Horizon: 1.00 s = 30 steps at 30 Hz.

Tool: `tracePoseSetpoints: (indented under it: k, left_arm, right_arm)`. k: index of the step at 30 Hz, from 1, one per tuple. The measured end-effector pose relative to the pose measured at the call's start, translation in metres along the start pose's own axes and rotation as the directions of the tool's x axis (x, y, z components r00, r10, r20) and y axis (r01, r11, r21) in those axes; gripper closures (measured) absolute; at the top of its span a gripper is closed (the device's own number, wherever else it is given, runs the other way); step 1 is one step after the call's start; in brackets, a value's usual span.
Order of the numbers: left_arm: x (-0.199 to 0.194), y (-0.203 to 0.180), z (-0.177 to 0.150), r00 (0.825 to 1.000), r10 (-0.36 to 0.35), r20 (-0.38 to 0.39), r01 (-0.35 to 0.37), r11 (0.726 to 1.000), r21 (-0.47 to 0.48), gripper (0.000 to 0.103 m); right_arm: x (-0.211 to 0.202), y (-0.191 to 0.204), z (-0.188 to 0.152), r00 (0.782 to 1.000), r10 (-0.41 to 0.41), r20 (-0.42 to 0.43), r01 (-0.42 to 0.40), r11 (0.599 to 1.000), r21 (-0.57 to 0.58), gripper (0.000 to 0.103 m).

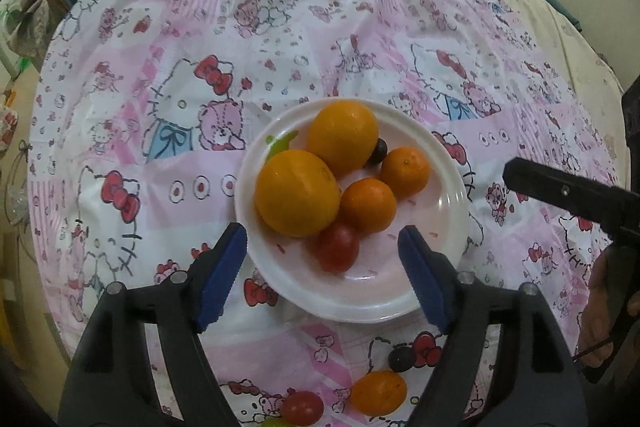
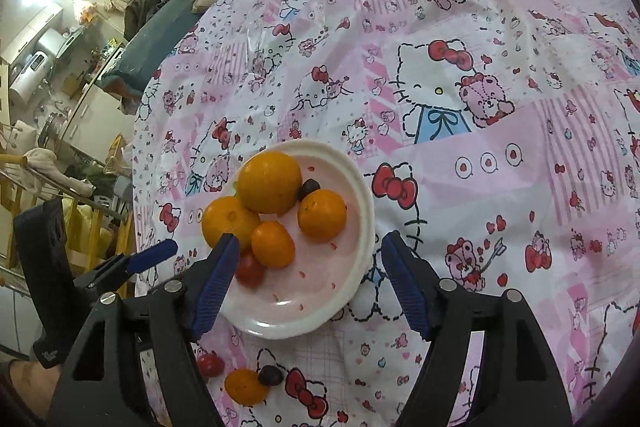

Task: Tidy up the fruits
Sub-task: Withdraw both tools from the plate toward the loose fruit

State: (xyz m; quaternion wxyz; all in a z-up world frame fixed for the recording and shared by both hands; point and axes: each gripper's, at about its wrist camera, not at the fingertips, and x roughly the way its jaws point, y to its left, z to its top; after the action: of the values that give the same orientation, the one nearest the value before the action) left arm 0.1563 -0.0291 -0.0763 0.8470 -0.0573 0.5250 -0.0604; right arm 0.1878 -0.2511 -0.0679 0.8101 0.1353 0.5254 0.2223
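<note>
A white plate (image 1: 444, 291) holds two big oranges (image 1: 298, 193), two small oranges (image 1: 368, 205), a red tomato (image 1: 338, 247) and a dark grape (image 1: 378, 151). My left gripper (image 1: 322, 275) is open and empty over the plate's near rim. In the right wrist view the plate (image 2: 320, 319) sits between my open, empty right gripper's (image 2: 306, 283) fingers. On the cloth near me lie a small orange (image 1: 378, 393), a red tomato (image 1: 302, 407) and a dark grape (image 1: 400, 359); they also show in the right wrist view: orange (image 2: 246, 387), tomato (image 2: 210, 365), grape (image 2: 271, 375).
A pink-and-white Hello Kitty cloth (image 1: 200, 39) covers the round table. The right gripper's finger (image 1: 560, 191) shows at the right of the left wrist view. Furniture and clutter (image 2: 60, 107) stand beyond the table's left edge.
</note>
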Motion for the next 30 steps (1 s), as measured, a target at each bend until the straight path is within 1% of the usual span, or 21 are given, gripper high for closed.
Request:
tracePoseSetpoints:
  k: [8, 11, 13, 15, 19, 22, 25, 30]
  left_arm:
    - [-0.025, 0.008, -0.004, 0.997, 0.018, 0.068, -0.016, 1.000, -0.027, 0.028]
    - [-0.035, 0.009, -0.009, 0.997, 0.014, 0.075, -0.011, 0.999, -0.037, 0.028]
    - [-0.043, 0.009, -0.013, 0.996, 0.005, 0.090, -0.002, 0.999, -0.040, 0.028]
    - [-0.051, 0.008, -0.019, 0.994, 0.018, 0.106, -0.015, 0.999, -0.032, 0.028]
    - [-0.059, 0.010, -0.030, 0.994, 0.039, 0.098, -0.036, 0.999, -0.033, 0.028]
    - [-0.064, 0.015, -0.038, 0.996, 0.030, 0.087, -0.026, 0.999, -0.046, 0.028]
    - [-0.067, 0.020, -0.044, 0.997, 0.048, 0.057, -0.044, 0.997, -0.066, 0.028]
    - [-0.078, 0.023, -0.058, 0.996, 0.067, 0.051, -0.063, 0.995, -0.076, 0.028]
  right_arm:
    - [-0.026, 0.017, -0.015, 1.000, 0.005, 0.028, -0.004, 1.000, -0.030, 0.027]
    - [-0.034, 0.022, -0.022, 0.999, 0.008, 0.039, -0.007, 0.999, -0.035, 0.027]
    - [-0.039, 0.022, -0.028, 0.999, 0.011, 0.042, -0.010, 1.000, -0.026, 0.027]
    - [-0.042, 0.022, -0.034, 0.999, 0.018, 0.039, -0.018, 1.000, -0.014, 0.027]
    - [-0.047, 0.025, -0.045, 0.999, 0.012, 0.042, -0.012, 1.000, -0.009, 0.027]
    - [-0.048, 0.028, -0.054, 0.999, 0.012, 0.034, -0.011, 1.000, -0.004, 0.027]
    - [-0.048, 0.031, -0.062, 1.000, 0.006, 0.027, -0.006, 1.000, -0.005, 0.027]
    - [-0.042, 0.032, -0.075, 1.000, 0.001, -0.006, -0.001, 1.000, 0.009, 0.027]
